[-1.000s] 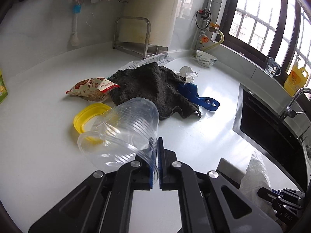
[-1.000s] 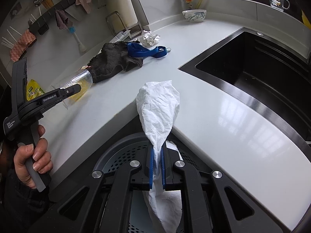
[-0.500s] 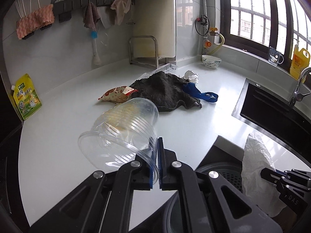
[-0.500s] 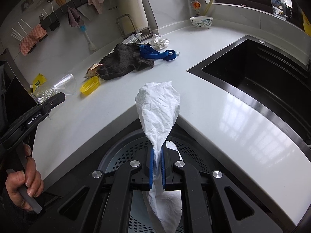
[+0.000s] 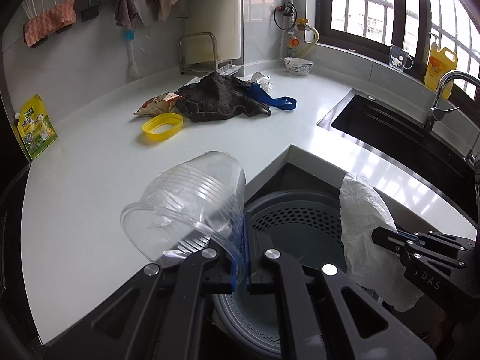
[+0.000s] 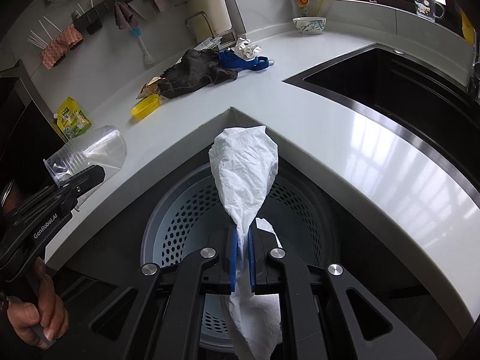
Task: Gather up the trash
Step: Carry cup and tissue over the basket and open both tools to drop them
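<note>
In the left wrist view, the left tool [image 5: 239,258] is seen clamped on the rim of a clear ribbed plastic cup [image 5: 192,210], which is held tilted over the edge of the white bench [image 5: 99,174], just beside a grey perforated round bin [image 5: 297,225] set in the bench's inner corner. The right tool [image 5: 378,234] appears at the right, pinching a crumpled white paper towel [image 5: 366,228]. Farther back on the bench a yellow oval plastic lid [image 5: 163,122], a printed snack wrapper [image 5: 156,105], a dark grey cloth [image 5: 220,98] and a blue strap [image 5: 274,99] are seen.

In the right wrist view, the right tool [image 6: 243,258] is closed on the paper towel [image 6: 244,171] (its lower end hangs below the pads) above the bin [image 6: 180,228]. The left tool [image 6: 90,177] is gripped by a hand [image 6: 36,315] at the left, with the cup [image 6: 96,153] over the bench edge.
</note>
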### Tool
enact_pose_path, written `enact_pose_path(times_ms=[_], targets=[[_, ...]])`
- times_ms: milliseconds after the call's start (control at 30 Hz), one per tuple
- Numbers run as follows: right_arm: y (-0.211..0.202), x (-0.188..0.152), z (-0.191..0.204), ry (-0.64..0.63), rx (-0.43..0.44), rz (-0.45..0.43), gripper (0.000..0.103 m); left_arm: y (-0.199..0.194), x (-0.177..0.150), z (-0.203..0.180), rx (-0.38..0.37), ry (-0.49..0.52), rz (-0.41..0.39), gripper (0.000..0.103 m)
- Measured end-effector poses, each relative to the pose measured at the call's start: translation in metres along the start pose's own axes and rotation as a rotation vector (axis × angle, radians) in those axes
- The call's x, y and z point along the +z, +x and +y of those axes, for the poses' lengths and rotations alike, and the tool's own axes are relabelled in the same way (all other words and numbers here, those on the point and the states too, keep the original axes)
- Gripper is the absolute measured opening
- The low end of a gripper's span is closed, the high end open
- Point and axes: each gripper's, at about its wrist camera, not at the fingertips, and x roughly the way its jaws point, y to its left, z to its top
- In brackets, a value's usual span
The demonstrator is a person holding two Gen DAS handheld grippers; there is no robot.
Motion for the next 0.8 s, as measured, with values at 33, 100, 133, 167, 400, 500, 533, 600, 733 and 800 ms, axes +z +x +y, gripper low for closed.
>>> enact_pose_path(times_ms=[33,100,133,167,400,500,533,600,733,800], targets=[[0.000,-0.003,0.000,-0.005,-0.004,0.004,0.006,0.001,-0.004,-0.004,-0.002,0.007,0.009,0.004],[0.001,-0.007,-0.003,-0.004,-0.006,0.013,0.006,0.004,-0.011,-0.011,-0.016,0.019,0.029,0.004],[0.002,-0.009,-0.004,-0.002,-0.007,0.018,0.006,0.007,-0.015,-0.015,-0.022,0.025,0.043,0.004],[0.003,-0.011,-0.005,0.000,-0.010,0.021,0.006,0.010,-0.018,-0.018,-0.033,0.029,0.058,0.004],[0.013,-0.019,-0.012,0.014,-0.017,0.053,0.006,0.038,-0.039,-0.033,-0.067,0.048,0.170,0.004],[0.021,-0.023,-0.012,0.010,-0.009,0.078,0.006,0.044,-0.042,-0.032,-0.066,0.042,0.192,0.005],[0.023,-0.023,-0.012,0.009,-0.007,0.084,0.006,0.045,-0.043,-0.031,-0.066,0.040,0.194,0.007],[0.027,-0.025,-0.012,0.006,-0.004,0.093,0.006,0.047,-0.043,-0.030,-0.063,0.038,0.197,0.008],[0.033,-0.027,-0.012,-0.003,-0.003,0.115,0.007,0.050,-0.046,-0.026,-0.055,0.029,0.214,0.008],[0.035,-0.027,-0.013,-0.010,-0.006,0.121,0.011,0.050,-0.046,-0.025,-0.048,0.026,0.221,0.008]])
